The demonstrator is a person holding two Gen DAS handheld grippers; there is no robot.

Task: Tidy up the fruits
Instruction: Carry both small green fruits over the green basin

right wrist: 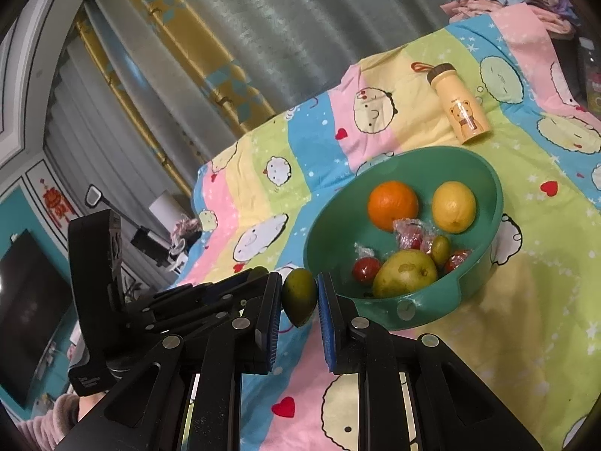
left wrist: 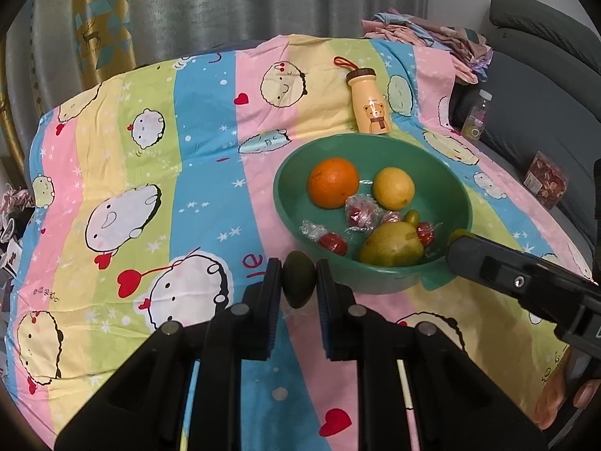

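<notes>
A green bowl (left wrist: 289, 203) sits on the cartoon-print cloth and holds an orange (left wrist: 333, 182), a lemon (left wrist: 393, 188), a pear (left wrist: 392, 246), a small green fruit (left wrist: 412, 218) and several wrapped red fruits (left wrist: 333, 242). My left gripper (left wrist: 298, 282) is shut on a small dark green fruit (left wrist: 298, 282), just in front of the bowl's near rim. My right gripper (right wrist: 299, 297) is shut on another small green fruit (right wrist: 299, 297), left of the bowl (right wrist: 319, 259). The right gripper's body (left wrist: 526, 285) shows at the bowl's right edge in the left wrist view.
A yellow bear-print bottle (left wrist: 370, 101) stands behind the bowl. A pile of clothes (left wrist: 424, 34) lies at the far right, beside a grey sofa (left wrist: 544, 56) with a clear bottle (left wrist: 477, 114) and a small box (left wrist: 544, 180). Curtains hang behind.
</notes>
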